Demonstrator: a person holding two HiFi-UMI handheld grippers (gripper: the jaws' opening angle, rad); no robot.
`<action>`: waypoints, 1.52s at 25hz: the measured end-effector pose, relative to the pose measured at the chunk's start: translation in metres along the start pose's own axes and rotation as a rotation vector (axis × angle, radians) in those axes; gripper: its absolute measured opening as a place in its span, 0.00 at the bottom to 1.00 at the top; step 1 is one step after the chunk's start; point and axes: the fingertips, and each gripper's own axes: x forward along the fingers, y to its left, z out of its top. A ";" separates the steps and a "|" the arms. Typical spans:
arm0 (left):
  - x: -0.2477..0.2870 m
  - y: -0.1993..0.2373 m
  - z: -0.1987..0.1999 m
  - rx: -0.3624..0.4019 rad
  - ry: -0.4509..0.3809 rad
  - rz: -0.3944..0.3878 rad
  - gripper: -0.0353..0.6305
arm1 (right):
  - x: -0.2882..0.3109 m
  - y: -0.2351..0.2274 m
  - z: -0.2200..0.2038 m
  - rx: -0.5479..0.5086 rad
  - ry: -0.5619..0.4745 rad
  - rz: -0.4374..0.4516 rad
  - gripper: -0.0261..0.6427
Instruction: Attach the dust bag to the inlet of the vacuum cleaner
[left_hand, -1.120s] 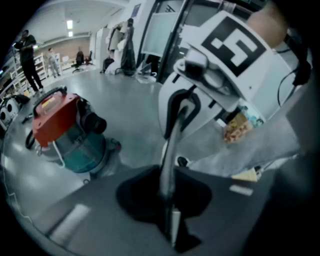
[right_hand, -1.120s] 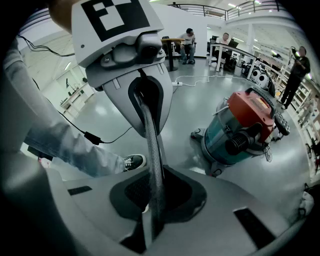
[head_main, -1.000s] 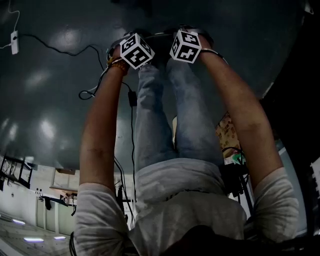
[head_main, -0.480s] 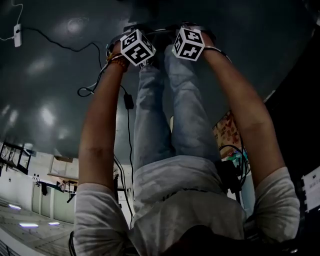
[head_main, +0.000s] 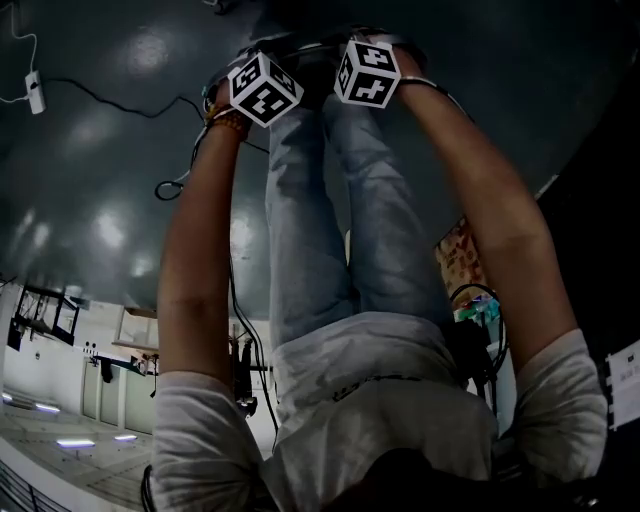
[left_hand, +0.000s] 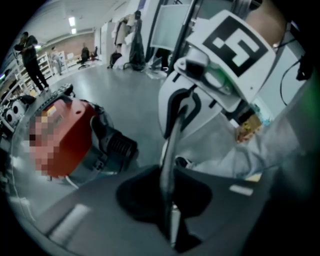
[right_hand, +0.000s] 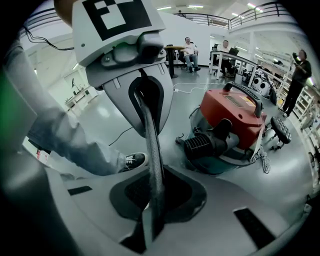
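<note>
— What do the jaws hold?
— The left gripper's (left_hand: 169, 210) jaws are pinched on a thin gray strip, the dust bag (right_hand: 151, 145) seen edge-on. The right gripper's (right_hand: 152, 212) jaws clamp the same strip from the opposite end, and the two face each other.
— And the vacuum cleaner (right_hand: 232, 117)?
— Red, on the floor (right_hand: 105, 117) beyond the bag, apart from it, with its black ribbed part (right_hand: 202, 145) toward the grippers.

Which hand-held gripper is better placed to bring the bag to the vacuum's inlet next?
Right hand-held gripper, marginally: both clamp the dust bag, but its view shows the ribbed inlet more clearly.
</note>
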 end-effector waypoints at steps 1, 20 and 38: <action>0.000 0.004 0.001 -0.002 -0.006 0.003 0.11 | 0.000 -0.004 0.001 -0.001 0.005 -0.004 0.09; 0.013 0.055 0.013 0.208 0.010 0.112 0.10 | 0.019 -0.053 -0.001 -0.051 0.062 -0.054 0.09; 0.022 0.059 0.001 0.364 0.058 0.158 0.10 | 0.026 -0.059 0.000 -0.120 0.096 -0.135 0.09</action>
